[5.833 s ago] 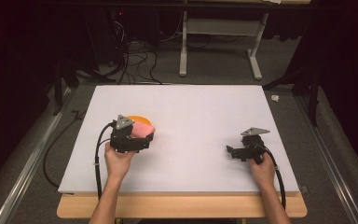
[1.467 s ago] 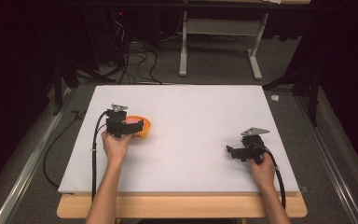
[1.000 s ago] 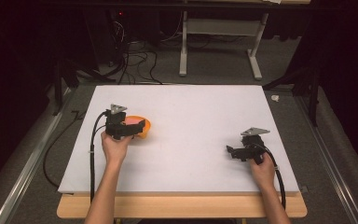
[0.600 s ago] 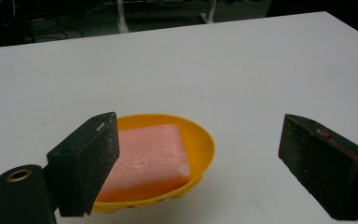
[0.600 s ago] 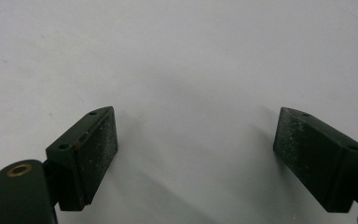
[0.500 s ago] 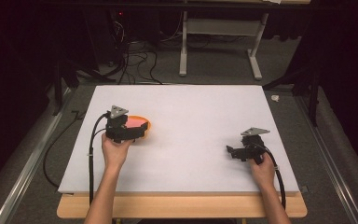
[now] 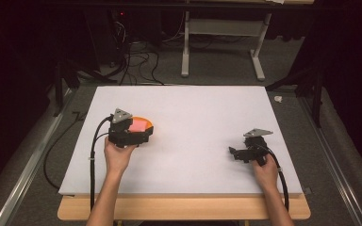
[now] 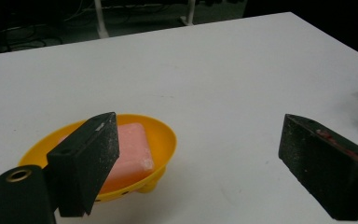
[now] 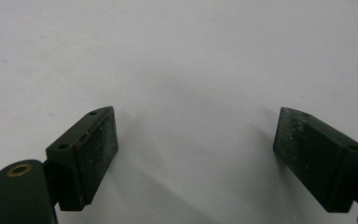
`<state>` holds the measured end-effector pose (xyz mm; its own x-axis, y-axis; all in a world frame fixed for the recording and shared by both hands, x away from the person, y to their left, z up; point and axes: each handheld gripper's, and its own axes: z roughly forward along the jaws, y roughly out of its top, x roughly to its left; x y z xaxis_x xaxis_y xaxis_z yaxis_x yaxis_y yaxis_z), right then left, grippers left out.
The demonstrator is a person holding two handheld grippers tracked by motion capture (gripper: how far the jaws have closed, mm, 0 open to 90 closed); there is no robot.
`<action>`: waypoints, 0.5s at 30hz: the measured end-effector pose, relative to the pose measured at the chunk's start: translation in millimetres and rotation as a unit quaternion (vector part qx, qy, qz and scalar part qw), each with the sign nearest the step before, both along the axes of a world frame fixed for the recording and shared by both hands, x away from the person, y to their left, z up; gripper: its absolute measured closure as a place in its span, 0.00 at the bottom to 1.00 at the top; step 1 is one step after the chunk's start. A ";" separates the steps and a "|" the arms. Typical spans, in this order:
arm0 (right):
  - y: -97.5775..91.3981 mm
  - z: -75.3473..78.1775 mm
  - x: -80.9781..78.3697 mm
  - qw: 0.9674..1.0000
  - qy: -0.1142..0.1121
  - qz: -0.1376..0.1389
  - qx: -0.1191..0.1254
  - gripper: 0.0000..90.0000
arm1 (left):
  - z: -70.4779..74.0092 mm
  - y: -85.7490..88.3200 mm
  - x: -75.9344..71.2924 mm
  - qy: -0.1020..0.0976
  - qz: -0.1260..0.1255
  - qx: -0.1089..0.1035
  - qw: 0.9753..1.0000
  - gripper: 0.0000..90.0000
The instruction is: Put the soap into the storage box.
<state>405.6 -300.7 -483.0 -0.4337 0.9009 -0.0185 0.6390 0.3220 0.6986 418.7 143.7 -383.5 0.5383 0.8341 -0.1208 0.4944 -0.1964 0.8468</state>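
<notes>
A yellow bowl (image 8: 165, 140) stands on the left part of the white board (image 7: 193, 108), with a pink block (image 8: 133, 149) lying in it. In the high view the bowl (image 7: 146, 121) and the block (image 7: 139, 125) sit just beyond my left gripper (image 7: 145, 136). In the left gripper view that gripper (image 8: 198, 121) is open with nothing between its jaws; the bowl lies behind its left jaw. My right gripper (image 7: 232, 153) rests low on the right part of the board. Its own view shows it (image 9: 195, 114) open over bare white surface.
The board lies on a wooden table whose edge (image 7: 184, 214) shows at the front. Beyond the board are dark floor, loose cables (image 7: 132, 61) and a white table frame (image 7: 219, 33). A metal rail (image 7: 26, 174) runs along the left side.
My left gripper has drawn back a little toward the near edge, so the pink block in the bowl shows more. The right gripper has stayed still.
</notes>
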 end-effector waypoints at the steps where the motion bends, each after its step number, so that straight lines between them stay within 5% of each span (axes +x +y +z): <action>1: 0.0 0.0 0.0 1.000 0.000 0.000 0.000 0.16 | -0.4 -0.6 -1.1 0.000 -0.003 -0.001 1.000 0.14; 15: 0.0 0.0 0.0 1.000 0.000 0.000 0.000 0.16 | -4.0 -10.5 -10.4 0.007 -0.028 -0.007 1.000 0.15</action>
